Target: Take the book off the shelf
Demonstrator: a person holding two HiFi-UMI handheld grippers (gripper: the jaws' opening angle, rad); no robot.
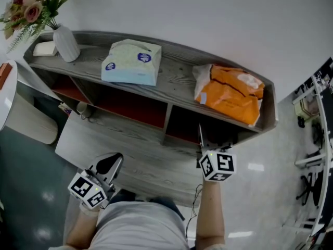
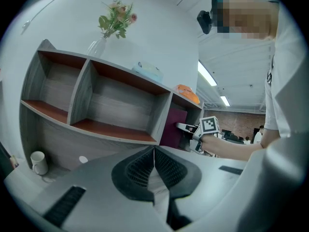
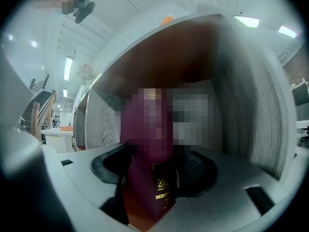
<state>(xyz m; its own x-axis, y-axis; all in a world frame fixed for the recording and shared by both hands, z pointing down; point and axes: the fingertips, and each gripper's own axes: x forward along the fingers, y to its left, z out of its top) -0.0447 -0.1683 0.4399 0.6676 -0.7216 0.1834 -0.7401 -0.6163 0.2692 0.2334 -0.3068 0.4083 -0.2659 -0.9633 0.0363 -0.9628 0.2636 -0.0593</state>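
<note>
A dark purple book stands upright in the right-hand compartment of the grey shelf; in the left gripper view the book shows as a purple slab there. My right gripper reaches into that compartment, its jaws wide around the spine with a pad against each cover. In the head view the right gripper sits at the compartment's mouth and the book is hidden. My left gripper hangs low in front of the shelf, shut and holding nothing, with its pads meeting.
On the shelf top lie a tissue pack, an orange bag and a white vase with flowers. The other compartments hold nothing. A white cup stands on the floor at the left. Metal racks stand at the right.
</note>
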